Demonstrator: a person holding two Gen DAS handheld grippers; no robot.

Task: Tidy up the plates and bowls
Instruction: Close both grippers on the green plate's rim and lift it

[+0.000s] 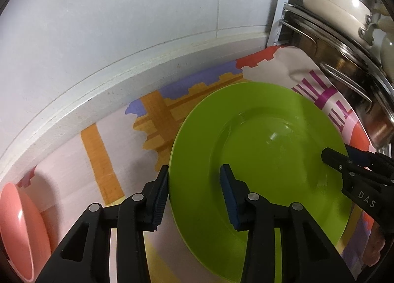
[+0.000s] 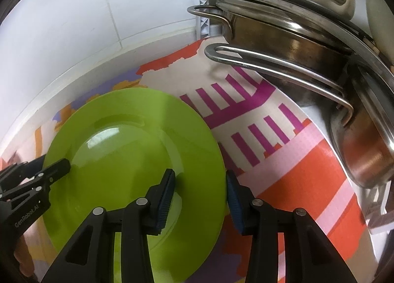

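A lime green plate (image 1: 258,150) lies flat on a patterned mat (image 1: 113,140); it also shows in the right wrist view (image 2: 128,150). My left gripper (image 1: 194,196) is open and straddles the plate's left rim, one finger outside, one over the plate. My right gripper (image 2: 200,199) is open and straddles the plate's right rim the same way. Each gripper shows in the other's view: the right one (image 1: 354,172), the left one (image 2: 37,179). A pink bowl (image 1: 17,228) sits at the far left.
Stacked steel pots and lids (image 2: 307,44) in a rack (image 1: 280,12) stand close on the right, with a long pan handle (image 2: 270,66) over the mat. A white tiled wall (image 1: 123,24) and ledge run behind the mat.
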